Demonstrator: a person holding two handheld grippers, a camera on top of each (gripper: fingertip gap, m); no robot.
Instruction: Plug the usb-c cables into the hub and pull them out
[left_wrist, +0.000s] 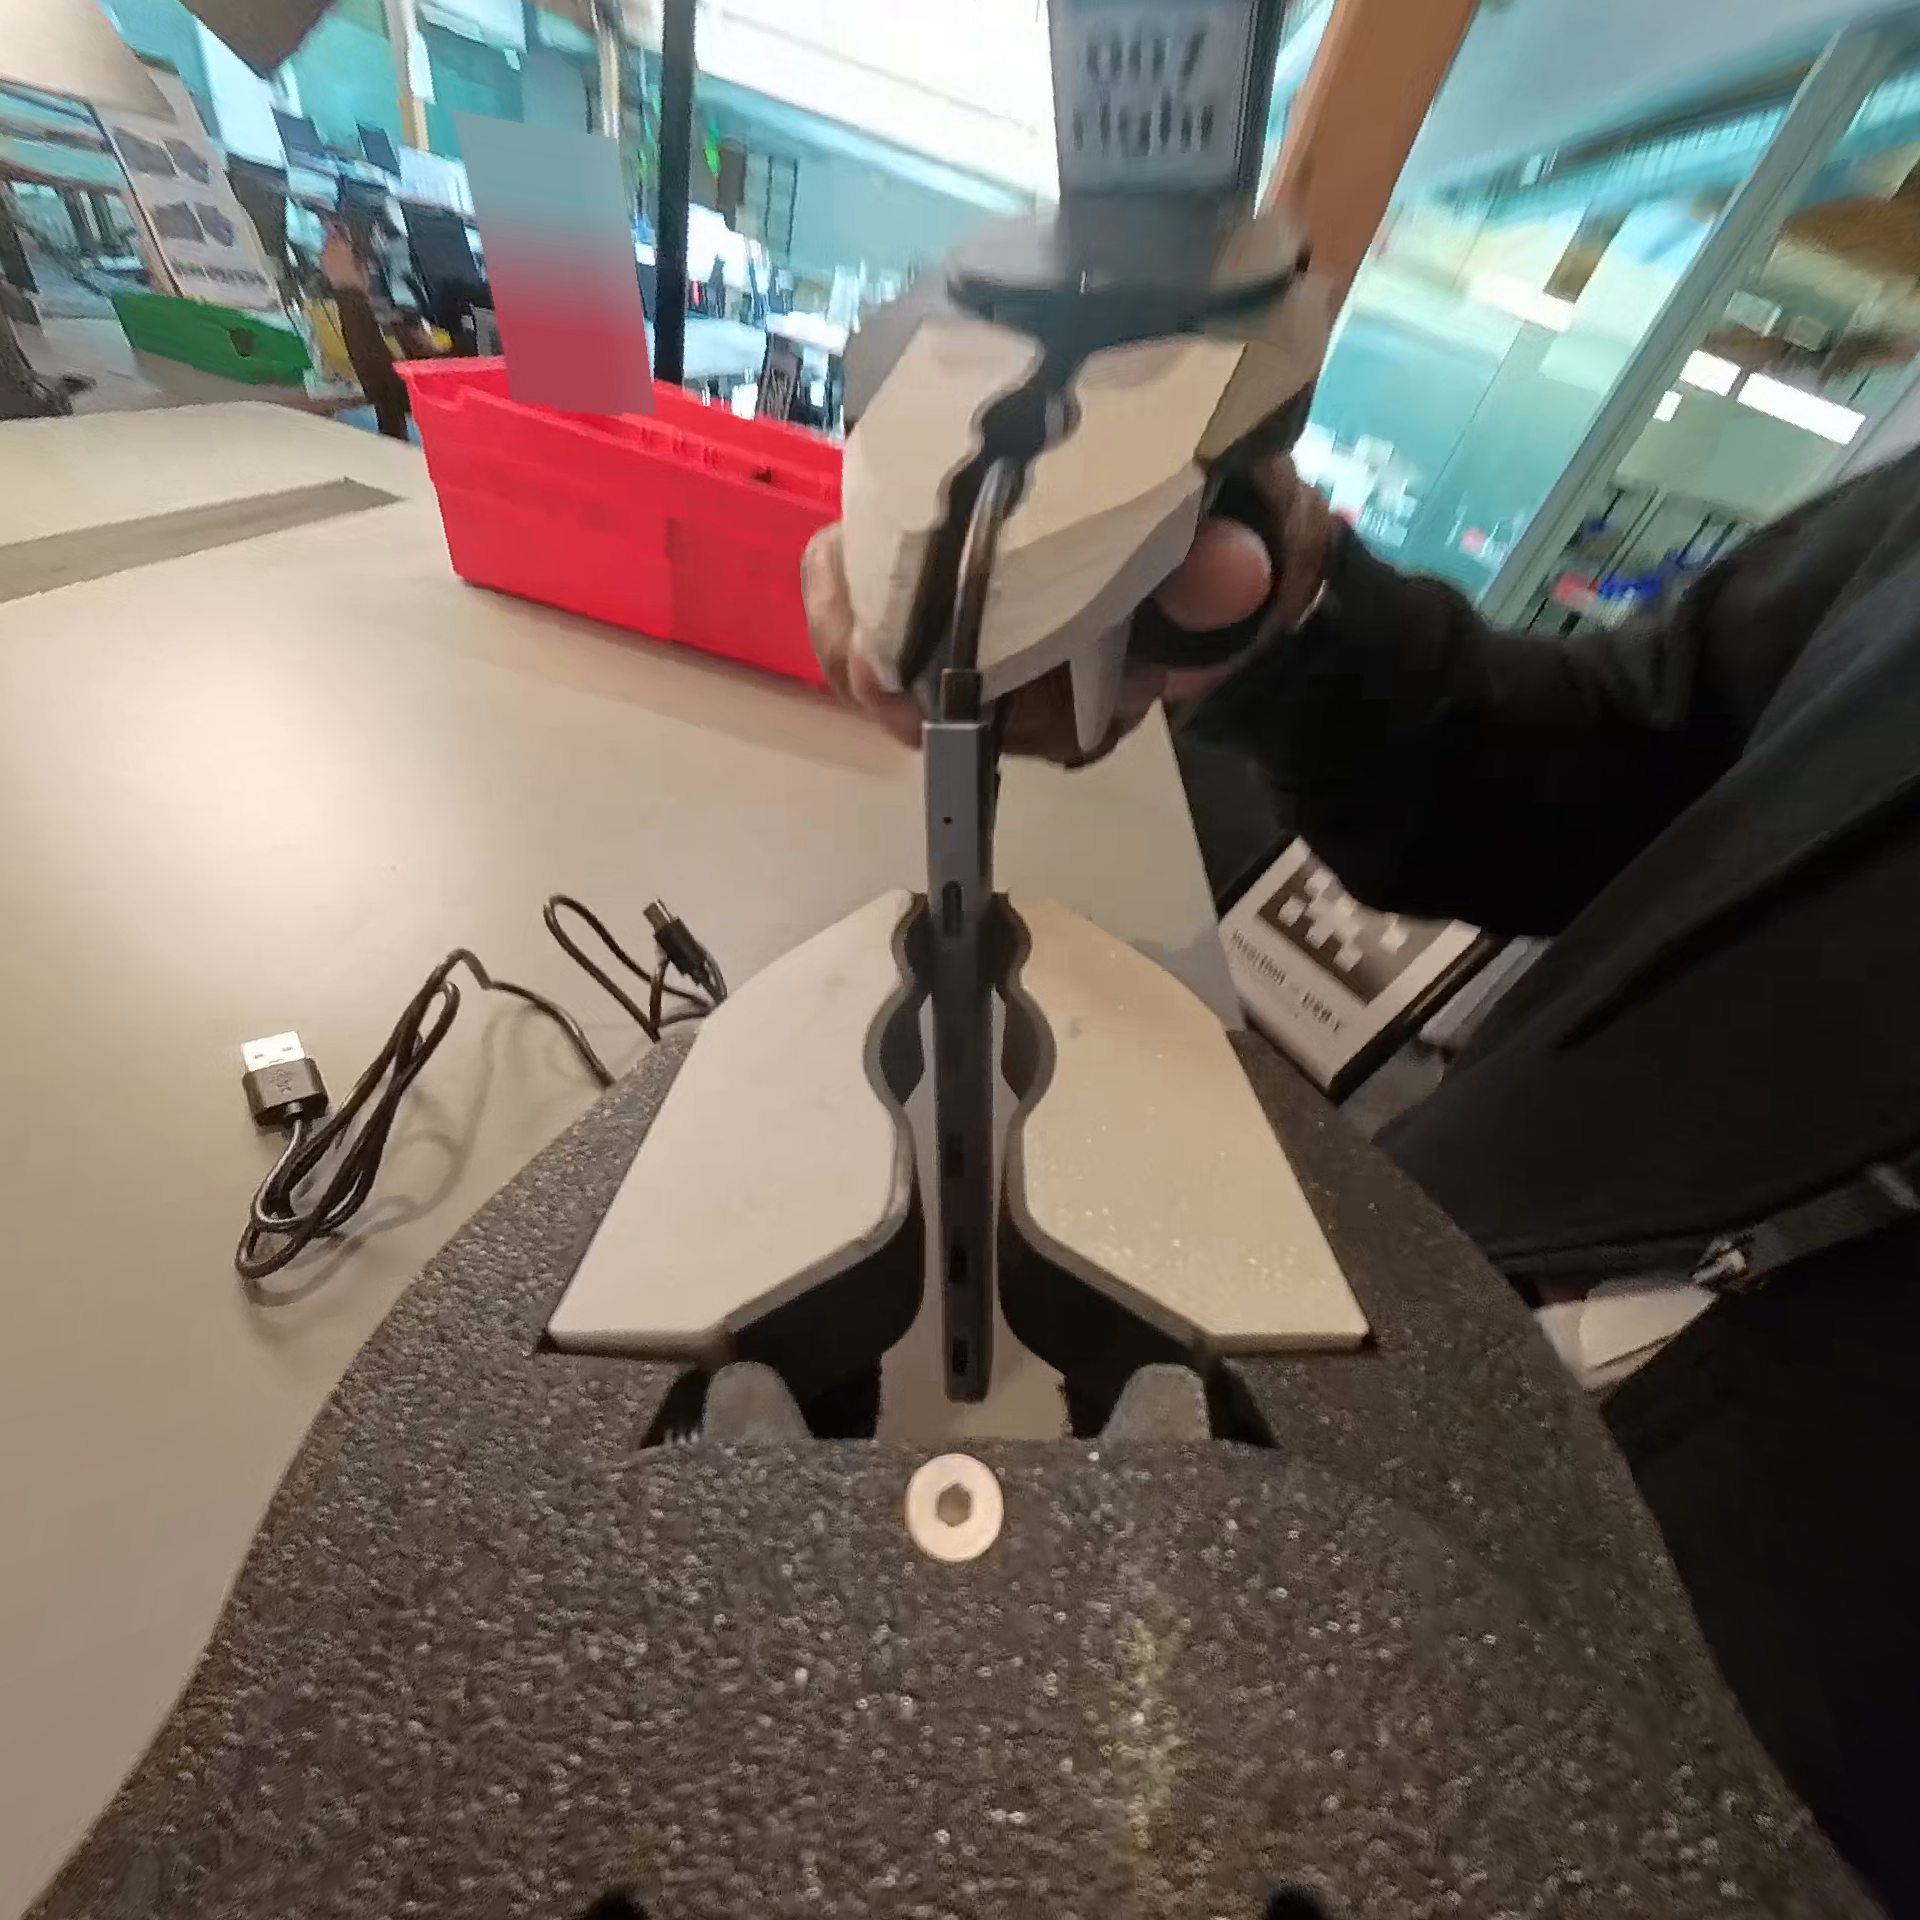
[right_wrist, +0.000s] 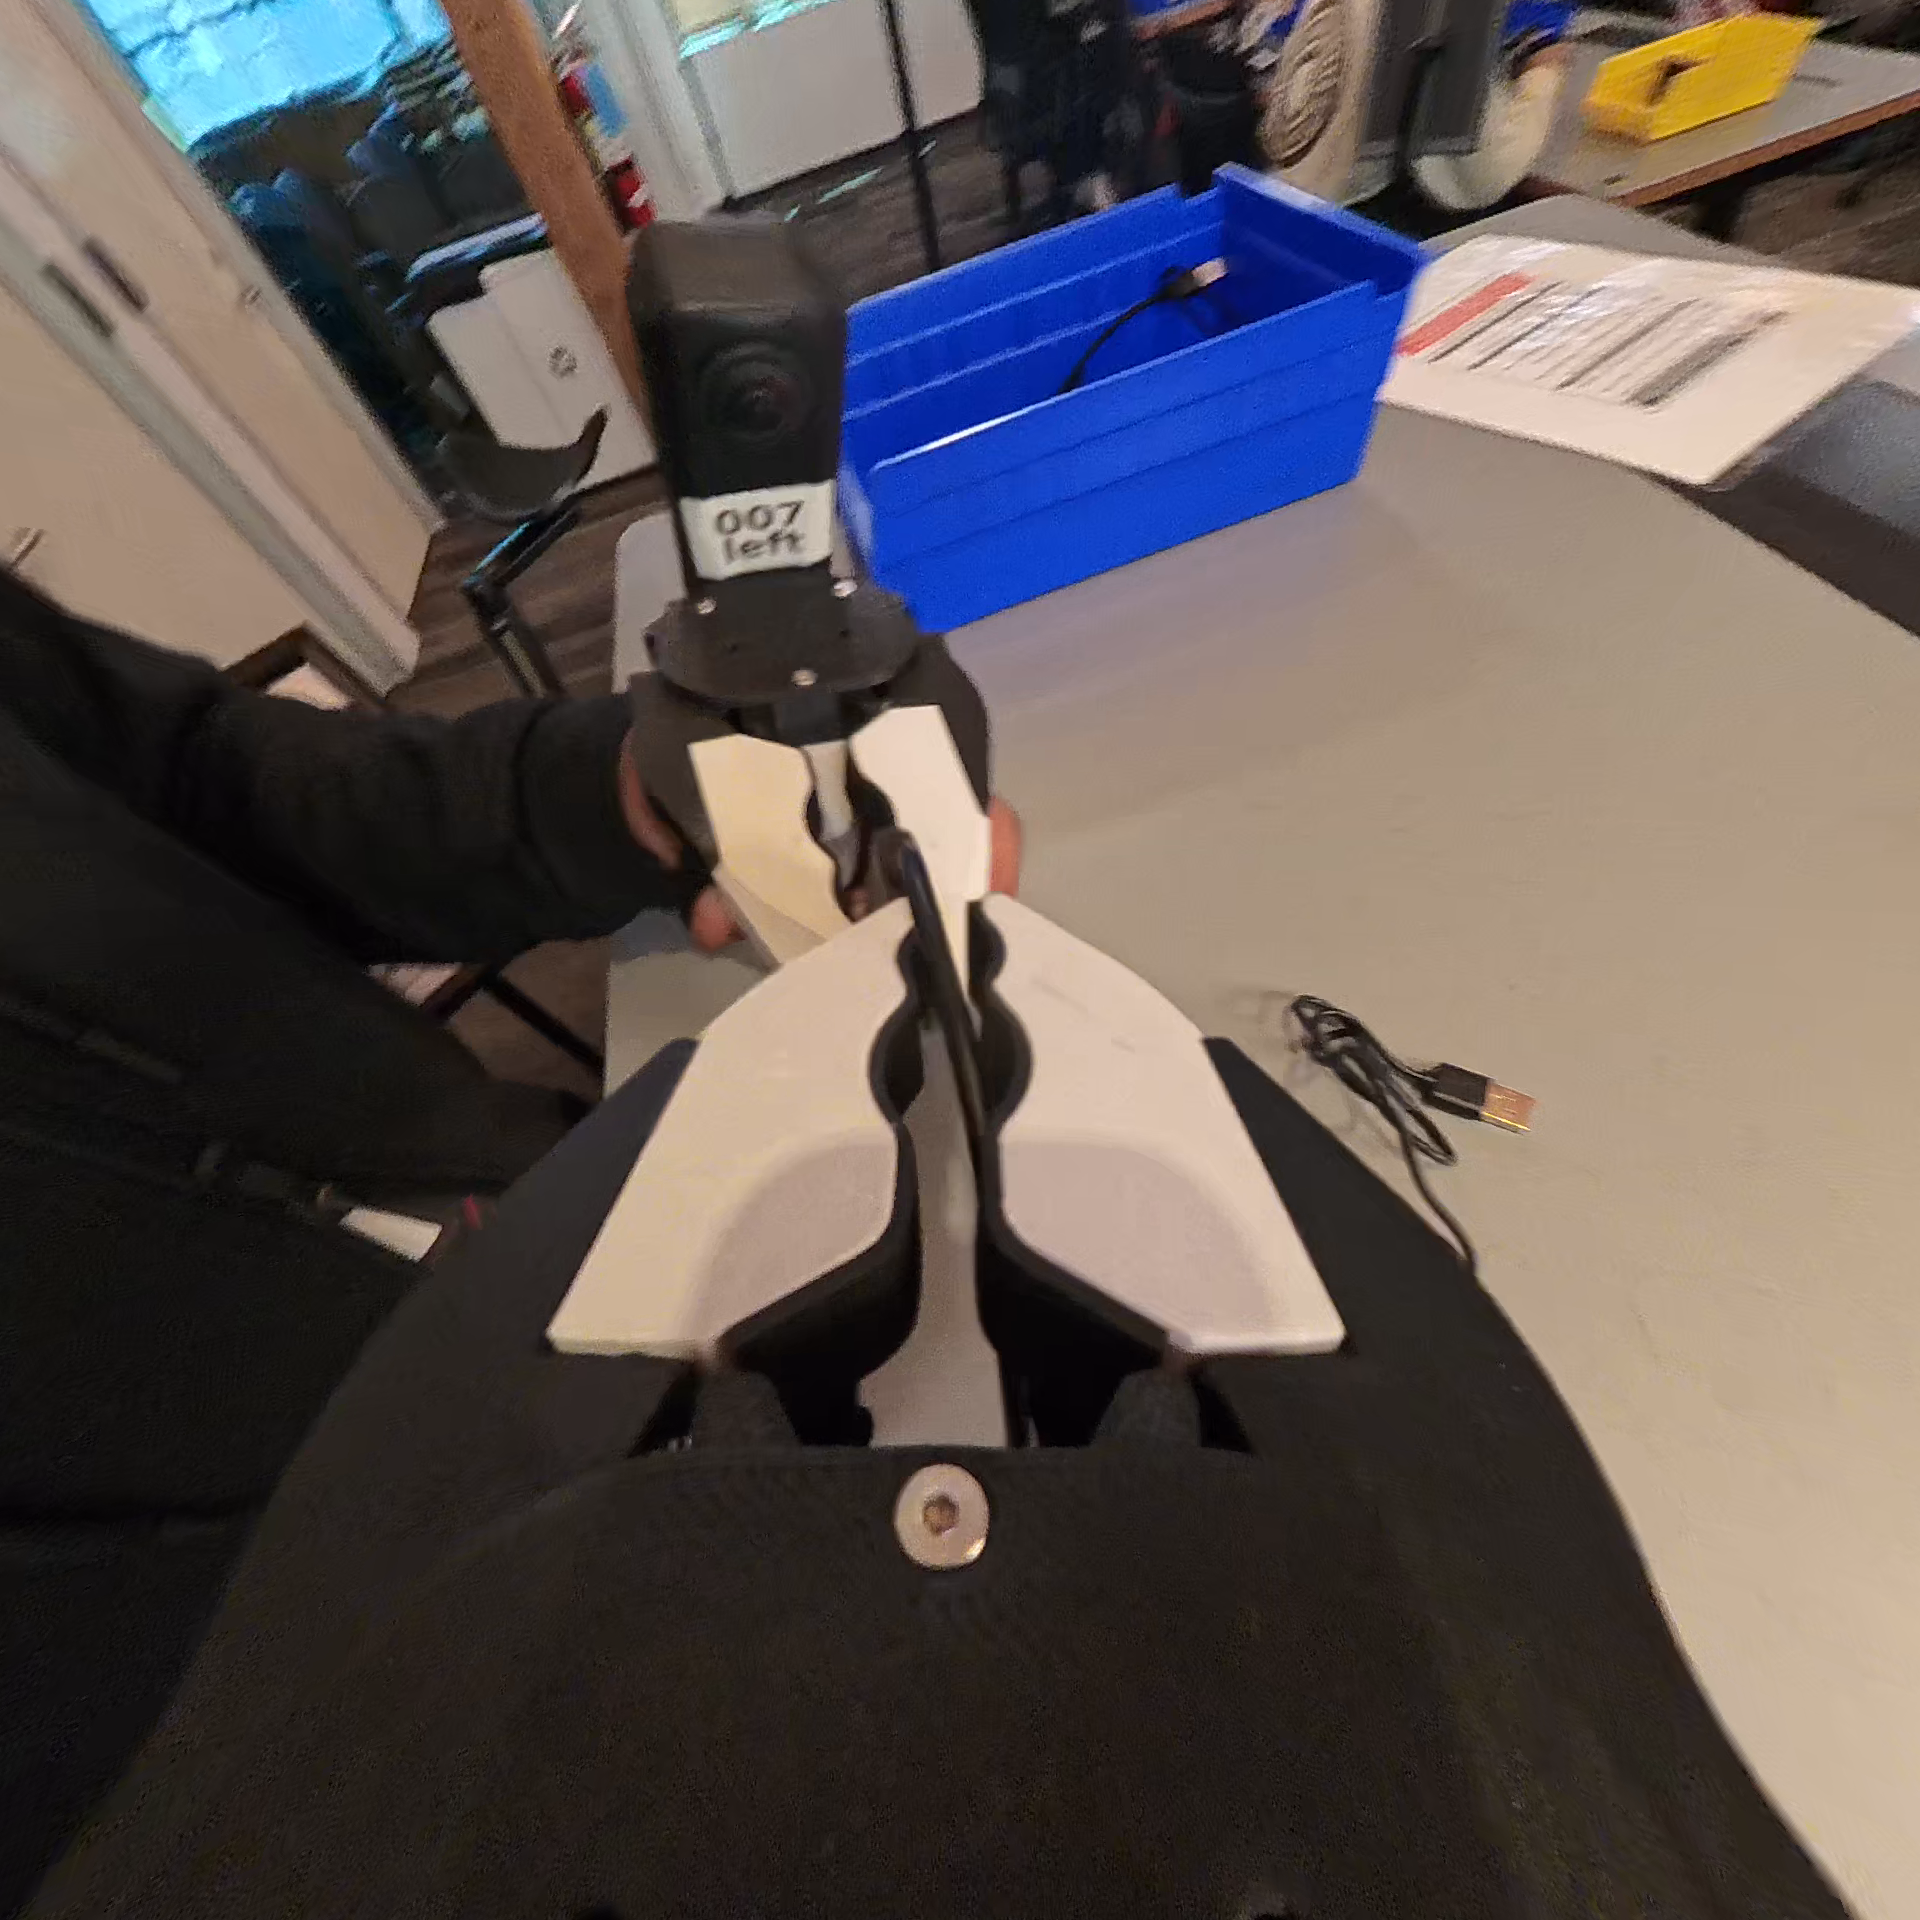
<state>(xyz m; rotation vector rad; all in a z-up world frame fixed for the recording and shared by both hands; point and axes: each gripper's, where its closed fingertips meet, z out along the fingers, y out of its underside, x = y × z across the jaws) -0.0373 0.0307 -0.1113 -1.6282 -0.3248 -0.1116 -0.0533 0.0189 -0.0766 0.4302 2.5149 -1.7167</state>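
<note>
My left gripper (left_wrist: 961, 920) is shut on a thin grey hub (left_wrist: 954, 821), held edge-on above the table with its ports along the edge. A black cable (left_wrist: 975, 561) meets the hub's far end with its plug (left_wrist: 960, 691). My right gripper (left_wrist: 961, 665), facing the left one, is shut on that cable just behind the plug. In the right wrist view my right gripper (right_wrist: 945, 925) pinches the black cable (right_wrist: 951, 997), and the left gripper (right_wrist: 873, 894) holds the hub (right_wrist: 831, 790) opposite. A second black cable (left_wrist: 343, 1143) lies loose on the table.
The loose cable also shows in the right wrist view (right_wrist: 1382, 1081) with its USB-A plug (right_wrist: 1496, 1103). A red bin (left_wrist: 623, 520) and a blue bin (right_wrist: 1122, 436) holding another cable stand on the grey table (right_wrist: 1558, 779). A printed sheet (right_wrist: 1642, 343) lies at the back. A marker card (left_wrist: 1340, 956) sits by the table edge.
</note>
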